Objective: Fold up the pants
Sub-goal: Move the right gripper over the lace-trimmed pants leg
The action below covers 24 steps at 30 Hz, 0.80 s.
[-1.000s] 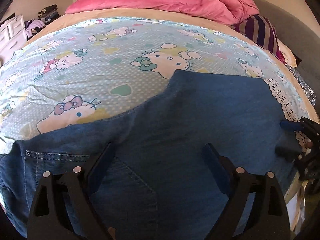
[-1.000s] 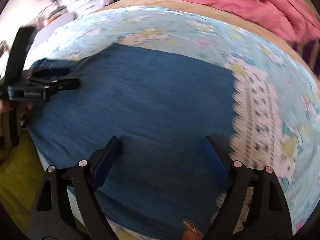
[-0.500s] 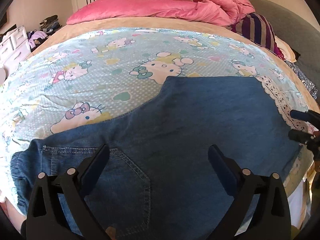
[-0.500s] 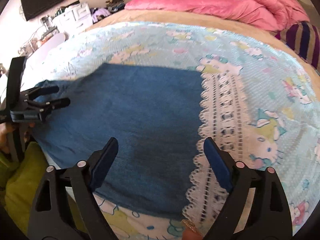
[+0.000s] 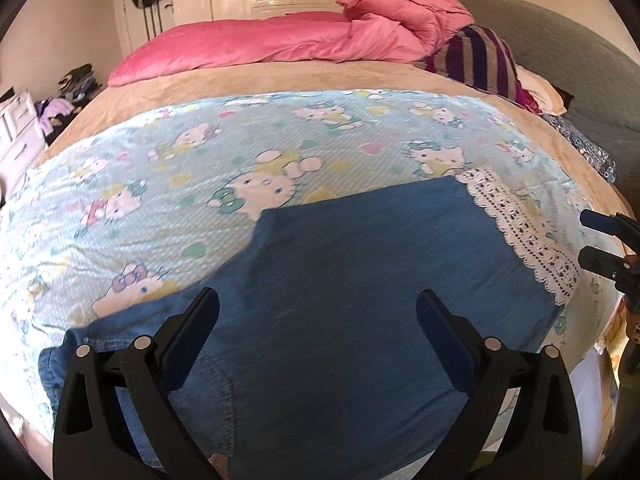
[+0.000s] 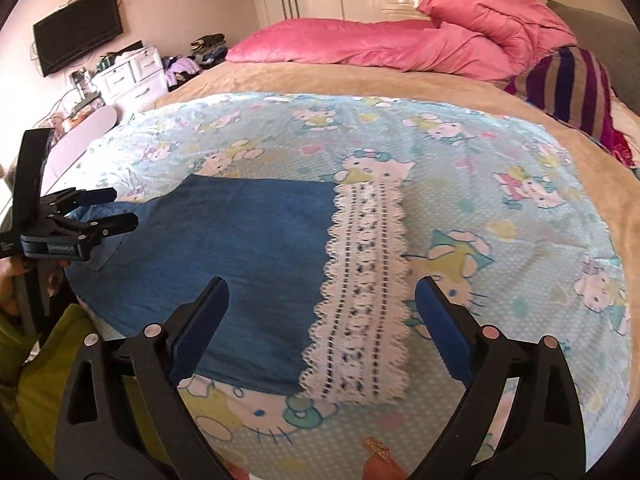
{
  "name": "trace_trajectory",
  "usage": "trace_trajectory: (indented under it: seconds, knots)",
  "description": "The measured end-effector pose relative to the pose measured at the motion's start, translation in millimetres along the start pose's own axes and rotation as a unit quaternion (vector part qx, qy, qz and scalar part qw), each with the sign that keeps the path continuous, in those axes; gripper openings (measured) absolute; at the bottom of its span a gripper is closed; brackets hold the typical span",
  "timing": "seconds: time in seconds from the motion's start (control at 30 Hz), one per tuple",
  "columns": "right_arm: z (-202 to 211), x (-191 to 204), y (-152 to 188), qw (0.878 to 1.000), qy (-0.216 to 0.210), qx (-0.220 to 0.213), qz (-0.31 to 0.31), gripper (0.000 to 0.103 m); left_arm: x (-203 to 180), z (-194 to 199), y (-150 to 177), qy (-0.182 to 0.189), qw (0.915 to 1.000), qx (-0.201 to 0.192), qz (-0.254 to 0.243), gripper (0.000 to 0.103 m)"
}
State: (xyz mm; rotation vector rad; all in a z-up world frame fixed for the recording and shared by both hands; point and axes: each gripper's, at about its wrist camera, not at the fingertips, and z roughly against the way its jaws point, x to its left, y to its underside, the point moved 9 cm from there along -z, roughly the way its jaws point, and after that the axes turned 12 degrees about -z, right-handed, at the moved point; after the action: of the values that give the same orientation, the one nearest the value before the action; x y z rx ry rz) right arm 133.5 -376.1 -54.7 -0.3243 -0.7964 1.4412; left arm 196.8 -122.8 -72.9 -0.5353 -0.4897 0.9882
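The pants [image 5: 360, 280] lie flat on the cartoon sheet [image 5: 180, 184] at the near edge of the bed, white lace hem [image 6: 360, 300] at one end. Above the pants, the left gripper [image 5: 318, 312] is spread wide and empty; the right gripper [image 6: 322, 300] has just been opening, with nothing between its jaws.

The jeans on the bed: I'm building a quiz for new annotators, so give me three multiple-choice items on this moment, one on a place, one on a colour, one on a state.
1. Where does the white lace trim sit on the jeans?
A. along the leg end
B. on the back pocket
C. at the waistband

2. What colour is the bedding piled at the head of the bed?
A. green
B. pink
C. white

3. How does the right gripper stand?
A. shut on the jeans
B. shut on the lace
C. open, holding nothing

Answers: 1 A, the lace borders the denim's far end, away from the pocket; 2 B, it is plainly pink; 3 C, its pads stand wide apart above the cloth.
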Motion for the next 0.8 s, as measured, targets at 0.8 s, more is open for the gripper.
trace_trajectory:
  seconds: [0.8]
  knots:
    - [-12,-27,30,0.998,-0.002,0.033,-0.046,0.090,-55,-55,-61,0.034,0.9976,0.012,-0.059,0.098]
